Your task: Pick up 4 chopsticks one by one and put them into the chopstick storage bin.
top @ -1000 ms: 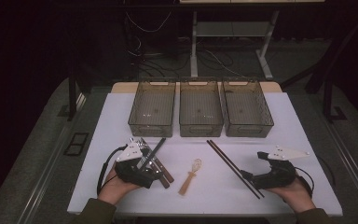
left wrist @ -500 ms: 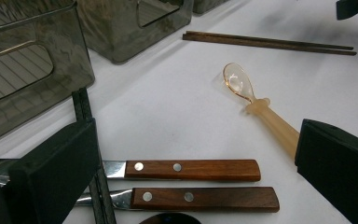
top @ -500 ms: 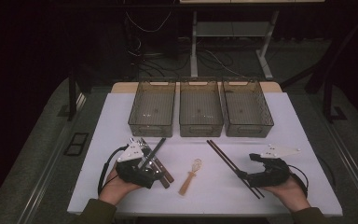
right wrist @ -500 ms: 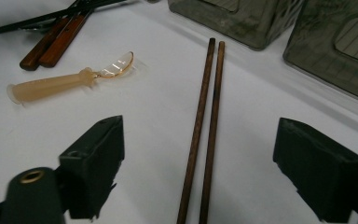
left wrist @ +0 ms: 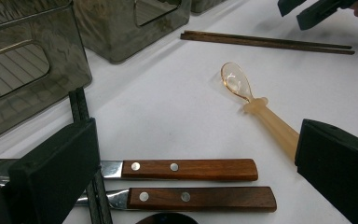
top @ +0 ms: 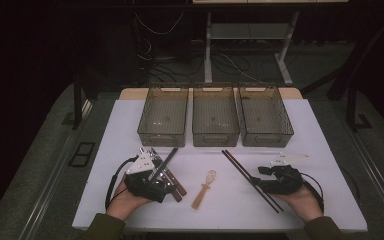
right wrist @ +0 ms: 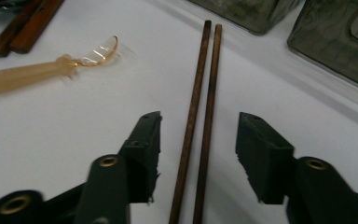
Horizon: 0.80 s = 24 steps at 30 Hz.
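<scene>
Two thin dark wooden chopsticks [right wrist: 199, 121] lie between the right gripper [right wrist: 198, 140]'s wide-open, empty jaws; closing looks next. Left gripper [left wrist: 191, 154] gapes empty too.

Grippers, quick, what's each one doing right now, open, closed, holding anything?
Left gripper: open, holding nothing, above the two wooden-handled knives.
Right gripper: open, jaws either side of the chopsticks, not gripping them.

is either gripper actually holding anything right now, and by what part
Nothing is held. The right gripper is open, its jaws either side of the chopsticks without closing on them. The left gripper is open above the two wooden-handled knives.
</scene>
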### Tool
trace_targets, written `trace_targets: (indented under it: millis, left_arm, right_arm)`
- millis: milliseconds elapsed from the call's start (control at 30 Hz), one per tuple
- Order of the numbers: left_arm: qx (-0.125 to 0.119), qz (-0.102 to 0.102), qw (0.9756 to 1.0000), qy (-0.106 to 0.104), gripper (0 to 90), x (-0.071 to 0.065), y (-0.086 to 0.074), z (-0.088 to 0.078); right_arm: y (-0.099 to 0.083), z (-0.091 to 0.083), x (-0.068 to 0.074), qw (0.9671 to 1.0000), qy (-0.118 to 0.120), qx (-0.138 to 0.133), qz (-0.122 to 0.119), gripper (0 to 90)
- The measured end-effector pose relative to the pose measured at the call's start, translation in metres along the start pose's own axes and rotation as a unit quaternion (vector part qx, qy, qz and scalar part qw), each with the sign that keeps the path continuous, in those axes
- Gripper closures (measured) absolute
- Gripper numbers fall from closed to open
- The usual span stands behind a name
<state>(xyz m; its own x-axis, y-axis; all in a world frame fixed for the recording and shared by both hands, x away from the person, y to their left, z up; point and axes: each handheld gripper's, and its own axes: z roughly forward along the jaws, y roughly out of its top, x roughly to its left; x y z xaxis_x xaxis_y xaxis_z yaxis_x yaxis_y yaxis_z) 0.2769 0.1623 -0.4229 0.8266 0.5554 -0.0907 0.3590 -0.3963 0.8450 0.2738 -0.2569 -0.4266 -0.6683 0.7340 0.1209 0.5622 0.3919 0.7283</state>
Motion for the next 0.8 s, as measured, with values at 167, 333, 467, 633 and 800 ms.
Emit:
trace_targets:
  millis: [167,333,467,633,800]
  left_arm:
    - [-0.002,-0.001,1.0000,0.002,0.0,0.0004,-0.0001,-0.0004]
    - [-0.003,-0.003,1.0000,0.002,0.0,0.0000,-0.0004,-0.0004]
    - [-0.003,-0.002,1.0000,0.002,0.0,-0.0001,-0.0002,-0.0007]
    - [-0.002,-0.003,1.0000,0.001,0.0,-0.0001,-0.0006,-0.0002]
    - [0.000,0.000,1.0000,-0.001,0.0,0.0001,-0.0010,0.0002]
  right_arm:
    - [-0.0016,0.0019,-0.0036,0.9999,-0.007,0.015,0.006,64.0]
    - [-0.0034,0.0043,-0.0048,0.9995,-0.015,0.027,0.003,73.0]
    - [-0.0053,0.0068,-0.0054,0.9991,-0.010,0.042,0.001,76.0]
    - [-0.0070,0.0087,-0.0054,0.9988,-0.010,0.048,-0.003,78.6]
    - [-0.0083,0.0106,-0.0061,0.9980,-0.007,0.062,0.001,80.4]
